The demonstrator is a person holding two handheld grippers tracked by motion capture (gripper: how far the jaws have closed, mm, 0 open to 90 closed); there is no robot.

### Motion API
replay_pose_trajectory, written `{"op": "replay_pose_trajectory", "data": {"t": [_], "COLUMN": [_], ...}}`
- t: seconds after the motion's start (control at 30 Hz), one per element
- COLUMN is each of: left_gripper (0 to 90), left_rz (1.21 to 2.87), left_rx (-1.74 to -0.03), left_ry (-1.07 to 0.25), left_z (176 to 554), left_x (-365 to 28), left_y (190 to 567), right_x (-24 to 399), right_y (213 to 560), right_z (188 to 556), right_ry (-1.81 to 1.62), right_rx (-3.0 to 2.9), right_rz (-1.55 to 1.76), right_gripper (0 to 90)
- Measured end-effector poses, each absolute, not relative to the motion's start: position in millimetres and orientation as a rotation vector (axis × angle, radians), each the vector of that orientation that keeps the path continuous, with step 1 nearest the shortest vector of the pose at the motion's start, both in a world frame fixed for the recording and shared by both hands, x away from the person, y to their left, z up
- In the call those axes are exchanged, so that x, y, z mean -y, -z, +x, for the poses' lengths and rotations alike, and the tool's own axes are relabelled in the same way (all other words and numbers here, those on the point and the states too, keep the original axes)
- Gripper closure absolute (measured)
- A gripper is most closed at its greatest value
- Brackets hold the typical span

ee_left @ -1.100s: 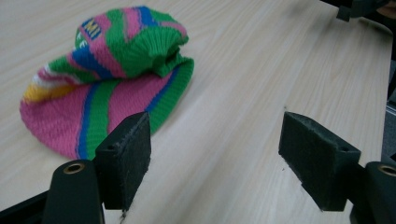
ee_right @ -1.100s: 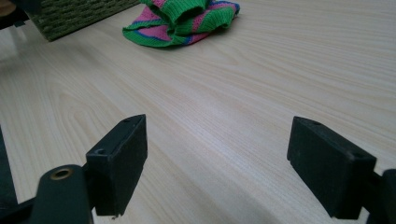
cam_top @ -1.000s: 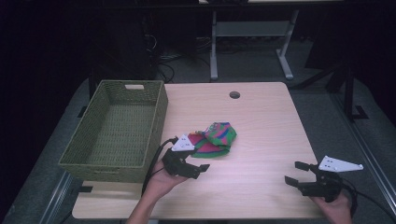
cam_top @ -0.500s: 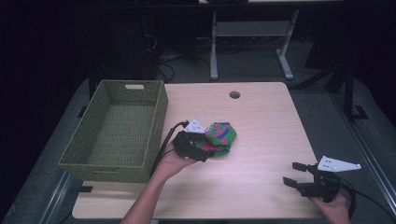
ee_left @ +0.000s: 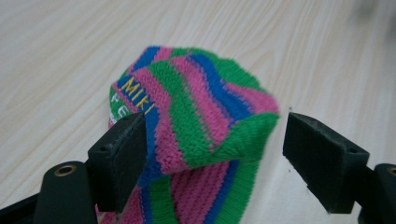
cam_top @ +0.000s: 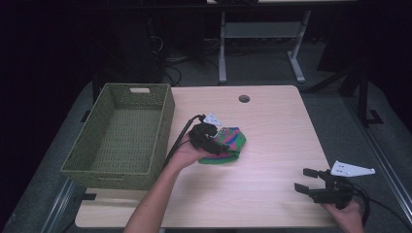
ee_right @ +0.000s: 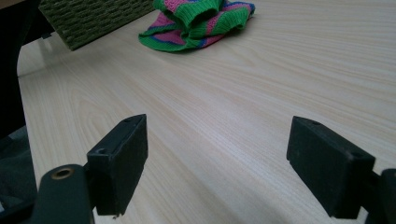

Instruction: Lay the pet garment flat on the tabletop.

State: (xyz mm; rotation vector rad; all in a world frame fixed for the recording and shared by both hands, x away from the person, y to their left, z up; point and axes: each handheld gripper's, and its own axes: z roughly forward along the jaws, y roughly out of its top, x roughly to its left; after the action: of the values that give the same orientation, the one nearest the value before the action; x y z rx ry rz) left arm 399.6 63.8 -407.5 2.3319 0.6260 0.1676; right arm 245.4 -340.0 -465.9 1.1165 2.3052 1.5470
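Note:
A striped knit cloth in green, pink and blue lies bunched near the table's middle; yellow letters show on it in the left gripper view. My left gripper reaches over the cloth's left side. Its jaws have just been opening and stand wide, with a raised fold of the cloth between them; the right pad is clear of the fabric. My right gripper rests near the table's front right corner, open with nothing between its pads. The cloth lies far ahead of it.
A green woven basket stands on the table's left side, its wall close to my left hand. A round cable hole sits near the far edge. Bare wood spreads between the cloth and the right gripper.
My left hand has moved away from the front of the table and to the right, onto the striped cloth. The right gripper has stayed where it was.

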Motion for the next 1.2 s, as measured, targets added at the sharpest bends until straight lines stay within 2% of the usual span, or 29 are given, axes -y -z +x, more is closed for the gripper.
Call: {"op": "replay_pose_trajectory", "data": {"t": [0.1,0.23,0.5,0.73,0.97,1.2], "left_gripper": [22.2,27.6,51.6,64.8,73.3,76.3], "left_rz": [2.402,2.425,2.455,2.429,2.404,2.361], "left_rx": [-0.638,-0.646,-0.626,-0.634,-0.668,-0.730], "left_ry": [-0.157,-0.136,-0.148,-0.149,-0.129,-0.115], "left_z": [409.0,413.6,415.7,413.8,417.0,421.1], "left_x": [-58.2,-55.0,-49.5,-53.4,-59.0,-66.0], "left_y": [421.1,429.8,445.7,446.5,445.0,441.7], "right_x": [340.5,341.4,339.1,344.6,345.7,347.0], "right_y": [465.5,464.8,464.1,465.9,467.0,467.6], "right_z": [244.6,244.1,242.9,241.6,240.4,240.4], "right_ry": [-1.550,-1.609,-1.647,-1.668,-1.662,-1.647], "right_rx": [-2.300,-2.281,-2.280,-2.259,-2.259,-2.261], "right_rz": [1.120,1.126,1.129,1.154,1.166,1.172], "right_gripper": [20.2,20.2,20.1,20.2,20.1,20.1]}}
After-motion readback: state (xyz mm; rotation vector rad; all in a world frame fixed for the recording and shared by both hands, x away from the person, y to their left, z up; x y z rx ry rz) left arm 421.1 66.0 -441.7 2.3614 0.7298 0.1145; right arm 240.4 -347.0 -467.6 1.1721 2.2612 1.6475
